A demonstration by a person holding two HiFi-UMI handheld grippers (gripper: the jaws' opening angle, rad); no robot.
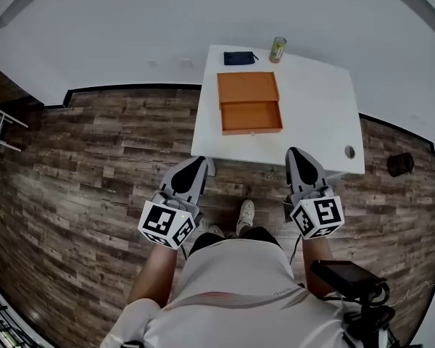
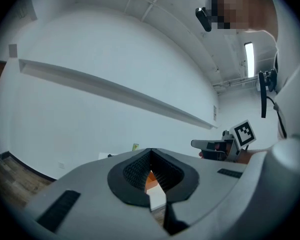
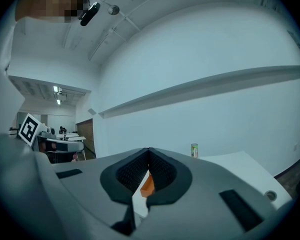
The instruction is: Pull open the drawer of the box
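An orange box [image 1: 248, 89] lies on the white table [image 1: 312, 114]; its drawer [image 1: 251, 117] stands pulled out toward me, its inside bare. Both grippers hang short of the table's near edge, over the floor and apart from the box. My left gripper [image 1: 196, 162] is shut with nothing in it; in its own view the tips meet [image 2: 150, 151] and a strip of the orange box [image 2: 151, 180] shows below them. My right gripper [image 1: 296, 153] is also shut and empty [image 3: 149, 150], with the orange box [image 3: 147, 185] showing below its tips.
A green can [image 1: 278, 49] and a dark pouch [image 1: 238, 58] sit at the table's far edge. A small round fitting [image 1: 349, 151] is near the table's front right corner. A black object [image 1: 399, 164] lies on the wood floor at the right. My shoes [image 1: 245, 212] are below the table edge.
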